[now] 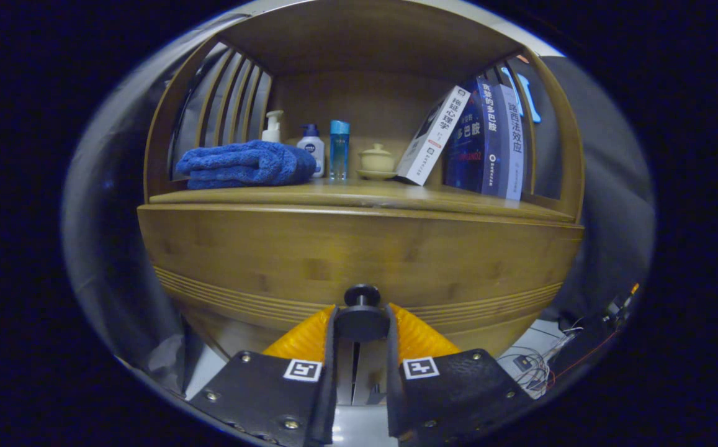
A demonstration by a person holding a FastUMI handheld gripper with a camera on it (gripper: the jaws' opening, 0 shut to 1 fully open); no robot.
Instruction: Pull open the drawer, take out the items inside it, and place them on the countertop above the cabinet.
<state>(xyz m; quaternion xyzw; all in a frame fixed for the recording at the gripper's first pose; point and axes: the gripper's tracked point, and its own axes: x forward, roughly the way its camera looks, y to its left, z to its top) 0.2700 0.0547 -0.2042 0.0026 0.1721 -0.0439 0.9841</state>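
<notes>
A wooden cabinet fills the gripper view, with a closed drawer front (359, 254) below its countertop (359, 195). A dark round knob (362, 310) sticks out from the lower middle of the drawer front. My gripper (362, 323) is at the knob, and both fingers (417, 335) press on its sides. The drawer's inside is hidden.
On the countertop lie a folded blue towel (244, 164), a pump bottle (273, 127), a white bottle (312, 146), a blue bottle (339, 149), a small lidded cup on a saucer (376, 161) and several books (476, 139) leaning at the right. Cables (538, 366) lie on the floor at the right.
</notes>
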